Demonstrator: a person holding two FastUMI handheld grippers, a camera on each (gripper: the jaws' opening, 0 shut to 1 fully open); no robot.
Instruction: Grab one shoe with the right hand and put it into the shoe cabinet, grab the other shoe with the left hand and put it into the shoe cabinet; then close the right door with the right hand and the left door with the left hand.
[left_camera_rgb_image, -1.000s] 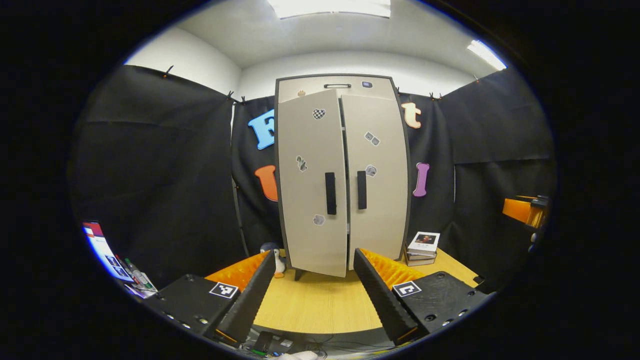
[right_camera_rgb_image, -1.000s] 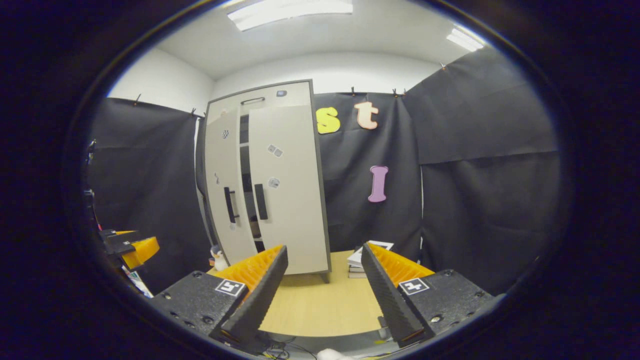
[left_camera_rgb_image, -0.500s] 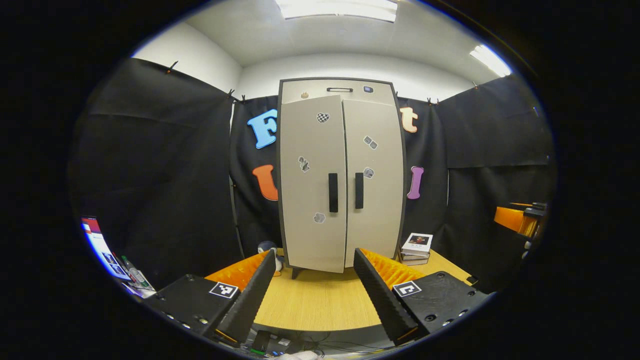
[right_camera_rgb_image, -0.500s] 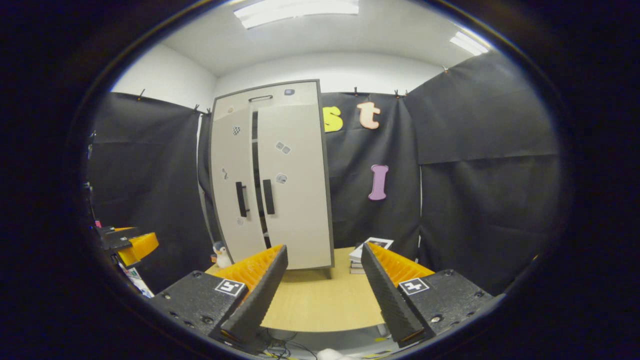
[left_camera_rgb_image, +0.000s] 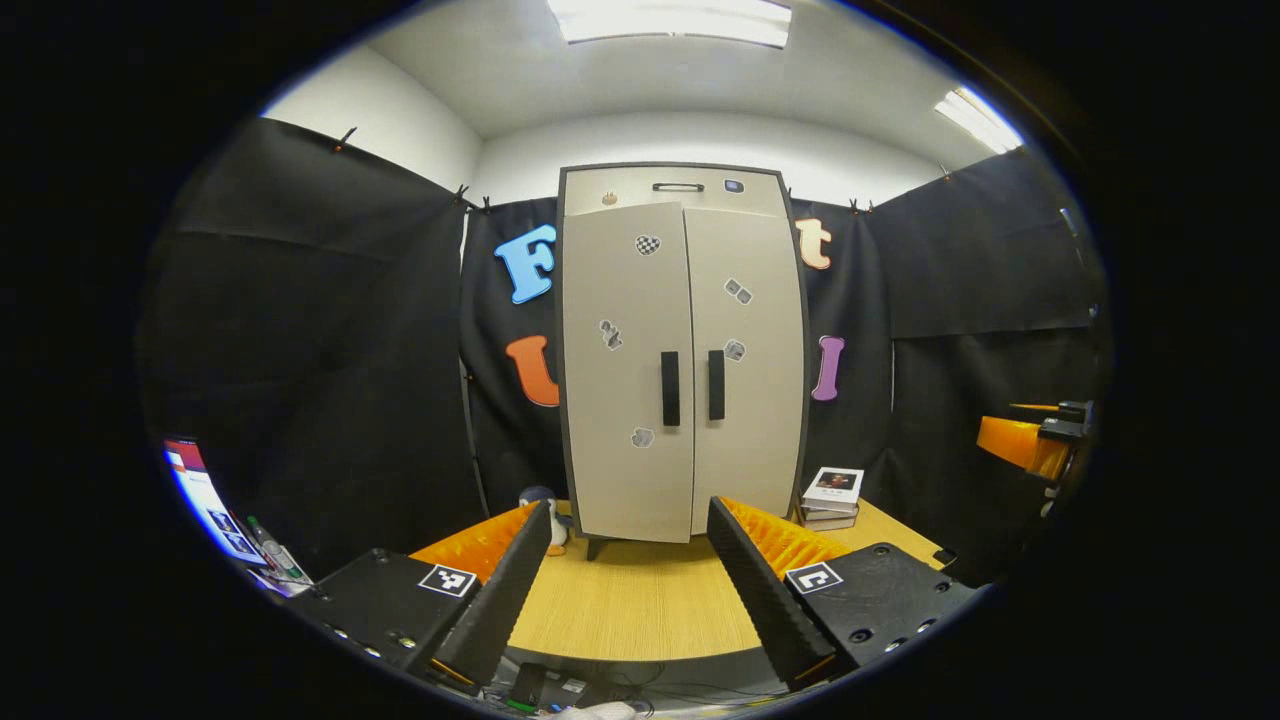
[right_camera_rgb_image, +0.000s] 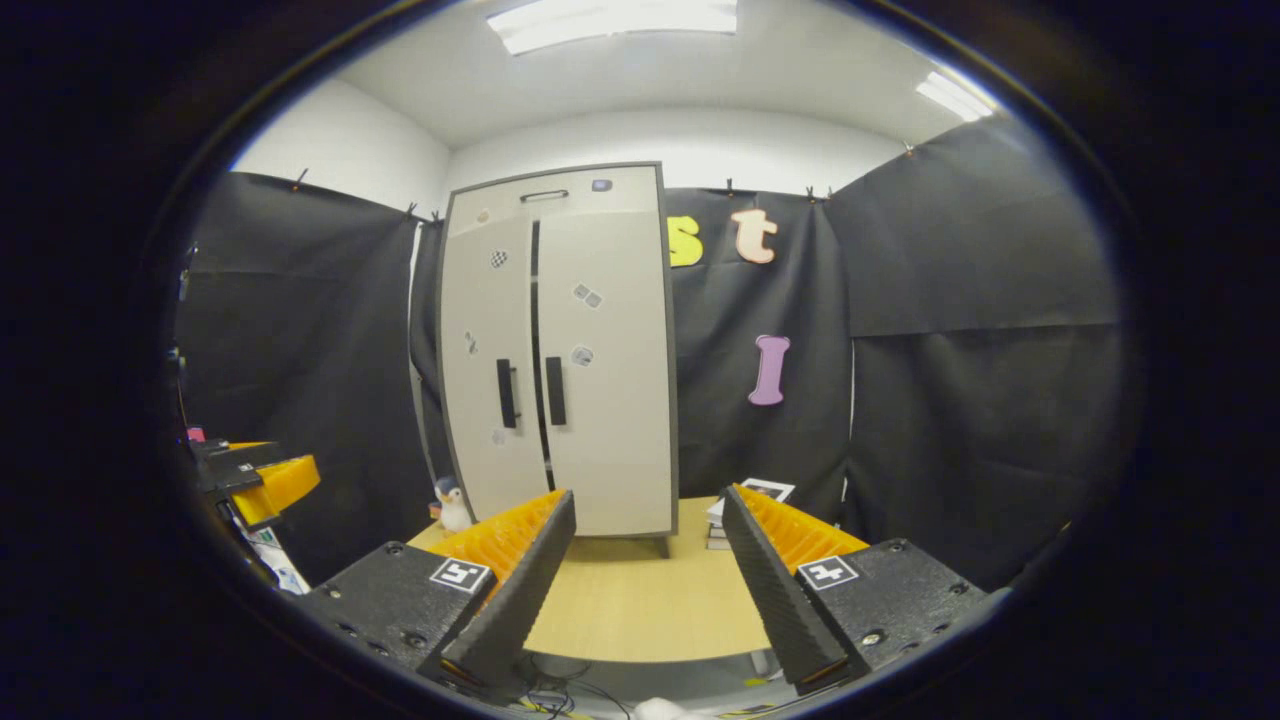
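Black cloth walls close in your booth, and on the pale wooden table (left_camera_rgb_image: 640, 600) stands the shoe cabinet (left_camera_rgb_image: 683, 350), upright, tall axis vertical, front turned toward you. From the left gripper view its left door (left_camera_rgb_image: 625, 370) and right door (left_camera_rgb_image: 748, 360) look flush; from the right gripper view a narrow dark slit runs between them, so judge the left door as perhaps not fully seated. No shoe lies on the table; they're probably already inside.

Your left gripper (left_camera_rgb_image: 628, 575) and your right gripper (right_camera_rgb_image: 650, 570) both hang well back from the cabinet, jaws spread wide, nothing between them.

Expect the doors to be light, stiff panels with smooth faces that swing easily. The cabinet itself looks light enough to rock, so push gently. Take them near the vertical black handles (left_camera_rgb_image: 670, 388) at the meeting edges, farthest from the hinges, pressing flat rather than pinching.

A penguin toy (left_camera_rgb_image: 553, 515) sits just beside the cabinet's left foot, a stack of books (left_camera_rgb_image: 832, 497) by its right.
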